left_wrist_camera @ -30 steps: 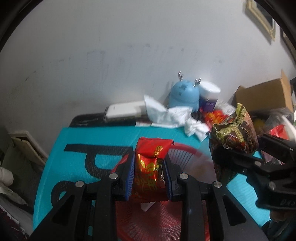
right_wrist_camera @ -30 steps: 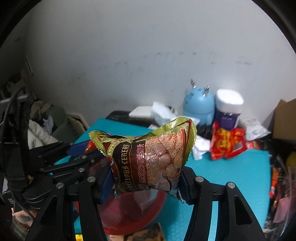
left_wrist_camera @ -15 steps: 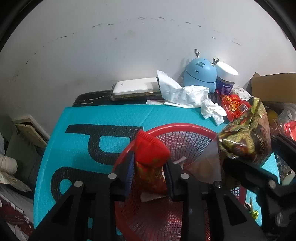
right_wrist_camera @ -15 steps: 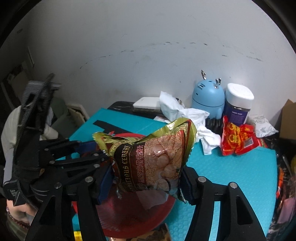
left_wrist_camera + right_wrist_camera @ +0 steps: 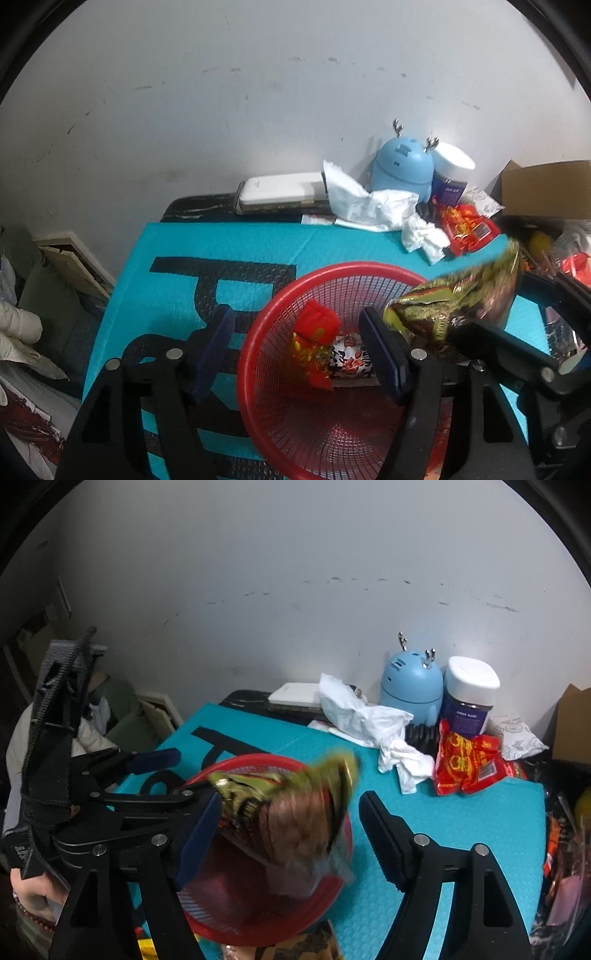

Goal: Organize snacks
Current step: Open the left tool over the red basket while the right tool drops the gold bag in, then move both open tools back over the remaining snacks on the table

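A red mesh basket (image 5: 332, 267) stands on the teal mat (image 5: 221, 243). The small red snack packet (image 5: 314, 343) lies loose inside it, between the fingers of my left gripper (image 5: 299, 350), whose jaws are opening and no longer touch it. In the right wrist view the green-brown cereal bag (image 5: 295, 812) is blurred and tips down over the basket (image 5: 258, 762). My right gripper (image 5: 291, 838) is opening too: the bag leans by the left finger and the right pad stands clear of it. The left wrist view shows the same bag (image 5: 461, 306) at the basket's right rim.
At the back wall stand a blue antlered gadget (image 5: 410, 681), a white-lidded jar (image 5: 469, 694), crumpled tissue (image 5: 369, 720) and a flat white box (image 5: 280, 190). Red snack packs (image 5: 465, 764) lie on the mat's right. A cardboard box (image 5: 546, 188) sits far right. Another packet (image 5: 351, 360) is in the basket.
The left jaws have spread and the red packet has dropped into the basket. The right jaws have widened and the cereal bag has slipped down and tilted over the basket.
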`<state>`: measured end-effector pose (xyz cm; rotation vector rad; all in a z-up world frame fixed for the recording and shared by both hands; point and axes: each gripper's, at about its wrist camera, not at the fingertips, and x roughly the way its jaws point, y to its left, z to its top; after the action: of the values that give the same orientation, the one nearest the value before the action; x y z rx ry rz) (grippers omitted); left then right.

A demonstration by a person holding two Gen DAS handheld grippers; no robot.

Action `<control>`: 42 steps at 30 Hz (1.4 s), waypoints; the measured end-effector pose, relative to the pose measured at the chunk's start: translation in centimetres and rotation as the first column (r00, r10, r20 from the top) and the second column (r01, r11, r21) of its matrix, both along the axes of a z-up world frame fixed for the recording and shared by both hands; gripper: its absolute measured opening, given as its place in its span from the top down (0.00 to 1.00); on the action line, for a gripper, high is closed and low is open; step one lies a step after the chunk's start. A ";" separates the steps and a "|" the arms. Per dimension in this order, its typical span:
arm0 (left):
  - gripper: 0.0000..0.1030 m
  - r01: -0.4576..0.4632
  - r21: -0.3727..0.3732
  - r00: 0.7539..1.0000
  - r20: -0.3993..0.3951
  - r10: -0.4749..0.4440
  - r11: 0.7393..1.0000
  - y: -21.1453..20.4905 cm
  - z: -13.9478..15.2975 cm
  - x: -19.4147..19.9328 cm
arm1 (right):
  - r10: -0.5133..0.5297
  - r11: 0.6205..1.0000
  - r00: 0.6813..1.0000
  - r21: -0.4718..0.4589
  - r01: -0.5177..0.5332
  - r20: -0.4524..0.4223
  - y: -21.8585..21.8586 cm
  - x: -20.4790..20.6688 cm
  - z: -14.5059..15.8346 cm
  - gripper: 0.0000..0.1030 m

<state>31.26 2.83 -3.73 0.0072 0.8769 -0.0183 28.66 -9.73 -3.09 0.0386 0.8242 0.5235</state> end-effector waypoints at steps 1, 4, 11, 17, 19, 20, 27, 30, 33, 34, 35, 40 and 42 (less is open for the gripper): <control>0.33 0.000 0.000 1.000 0.010 0.000 1.000 0.0 0.3 -0.2 | 0.000 1.000 1.000 -0.002 0.000 0.006 0.0 -0.1 0.2 0.25; 0.33 0.001 0.004 0.999 0.039 -0.001 1.000 -0.1 1.3 -0.8 | 0.001 1.000 1.000 -0.001 -0.001 0.014 0.0 -0.3 0.6 0.25; 0.33 0.004 -0.013 0.996 0.084 -0.003 1.000 0.0 3.1 -1.9 | 0.013 1.000 1.000 0.019 -0.013 0.016 0.0 -1.0 1.5 0.25; 0.33 -0.006 -0.005 0.991 0.137 0.006 1.000 0.2 4.6 -3.1 | 0.009 1.000 0.998 0.027 -0.011 0.061 0.2 -1.3 2.0 0.25; 0.33 -0.017 0.006 0.989 0.146 0.016 1.000 0.3 4.8 -3.3 | 0.014 0.999 0.998 0.033 -0.016 0.063 0.3 -1.1 1.7 0.25; 0.33 -0.020 0.009 0.989 0.148 0.018 1.000 0.4 4.8 -3.3 | 0.016 0.999 0.998 0.029 -0.018 0.056 0.3 -0.9 1.4 0.25; 0.33 -0.019 0.005 0.990 0.138 0.018 1.000 0.4 4.7 -3.2 | -0.003 1.000 0.999 0.012 0.002 0.044 0.1 -0.9 1.4 0.25; 0.33 -0.008 -0.003 0.990 0.140 0.008 1.000 0.1 4.9 -3.5 | -0.019 1.000 0.998 0.003 0.019 0.053 -0.2 -1.3 2.0 0.25; 0.33 0.003 -0.009 0.990 0.143 -0.001 1.000 -0.1 5.3 -3.9 | -0.039 0.999 0.997 0.008 0.039 0.061 -0.6 -1.7 2.7 0.25; 0.33 0.002 -0.013 0.989 0.147 0.000 1.000 -0.2 5.3 -4.1 | -0.042 0.999 0.997 0.012 0.042 0.064 -0.8 -2.0 3.0 0.25; 0.33 0.002 -0.018 0.988 0.152 0.001 1.000 -0.2 5.5 -4.4 | -0.043 0.999 0.997 0.011 0.043 0.065 -0.9 -2.2 3.1 0.25; 0.33 0.010 -0.035 0.985 0.175 -0.004 0.999 -0.3 6.8 -6.2 | -0.041 0.999 0.995 -0.008 0.042 0.093 -1.0 -3.8 4.9 0.25; 0.33 0.014 -0.042 0.983 0.185 -0.006 0.999 -0.3 7.4 -7.1 | -0.037 0.999 0.993 -0.012 0.038 0.114 -1.0 -4.7 6.0 0.25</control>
<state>24.15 2.51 3.69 -0.0273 0.6906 -0.0451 23.92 -10.75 2.92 0.0113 0.7138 0.4800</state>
